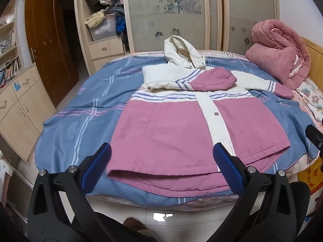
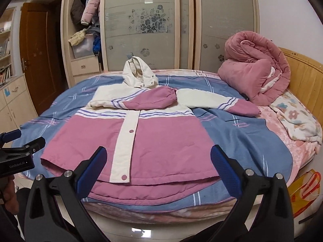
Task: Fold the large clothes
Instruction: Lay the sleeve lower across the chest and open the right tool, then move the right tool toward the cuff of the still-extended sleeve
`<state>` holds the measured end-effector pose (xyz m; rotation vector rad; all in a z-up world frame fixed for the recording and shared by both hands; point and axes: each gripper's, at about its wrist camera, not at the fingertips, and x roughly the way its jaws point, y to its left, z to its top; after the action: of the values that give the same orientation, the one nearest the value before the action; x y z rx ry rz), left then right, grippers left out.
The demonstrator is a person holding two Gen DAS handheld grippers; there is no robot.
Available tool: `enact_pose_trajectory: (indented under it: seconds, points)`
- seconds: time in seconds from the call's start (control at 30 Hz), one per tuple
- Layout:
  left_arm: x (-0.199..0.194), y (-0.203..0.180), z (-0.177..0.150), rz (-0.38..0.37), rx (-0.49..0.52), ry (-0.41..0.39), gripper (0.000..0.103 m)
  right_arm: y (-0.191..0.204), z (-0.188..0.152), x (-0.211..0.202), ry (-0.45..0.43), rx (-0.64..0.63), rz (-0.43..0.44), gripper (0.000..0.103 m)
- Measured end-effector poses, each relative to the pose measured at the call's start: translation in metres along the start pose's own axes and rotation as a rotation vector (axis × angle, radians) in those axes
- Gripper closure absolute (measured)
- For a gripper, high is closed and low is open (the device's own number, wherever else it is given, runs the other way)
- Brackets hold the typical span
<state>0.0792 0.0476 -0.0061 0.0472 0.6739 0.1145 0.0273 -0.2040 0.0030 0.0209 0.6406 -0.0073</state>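
A pink and cream hooded jacket [image 1: 171, 129] lies front up on the blue bed cover [image 1: 80, 121]; it also shows in the right wrist view [image 2: 161, 139]. Its left sleeve [image 1: 212, 79] is folded across the chest. The other sleeve [image 2: 232, 103] stretches out to the right. My left gripper [image 1: 161, 161] is open and empty, held just above the near hem. My right gripper [image 2: 158, 162] is open and empty over the near hem. The left gripper also shows at the left edge of the right wrist view [image 2: 20, 141].
A rolled pink quilt [image 2: 254, 74] sits at the back right by the wooden headboard [image 2: 302, 74]. A floral blanket [image 2: 296, 117] lies at the right. A wardrobe [image 2: 181, 30] stands behind the bed, cabinets [image 1: 20, 104] at the left, a yellow bag [image 2: 304, 193] on the floor.
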Motion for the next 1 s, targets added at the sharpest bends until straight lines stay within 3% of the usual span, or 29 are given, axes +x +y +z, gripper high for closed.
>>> enact_pose_trajectory:
  seconds: [0.1,1.0]
  points:
    - [-0.009,-0.002,0.001,0.009,0.013,-0.023,0.002,0.001,0.001,-0.004,-0.007,-0.003,0.007,0.001]
    - [-0.011,-0.005,0.0,-0.009,0.038,0.005,0.002,0.005,0.006,-0.006,-0.01,0.003,0.023,0.001]
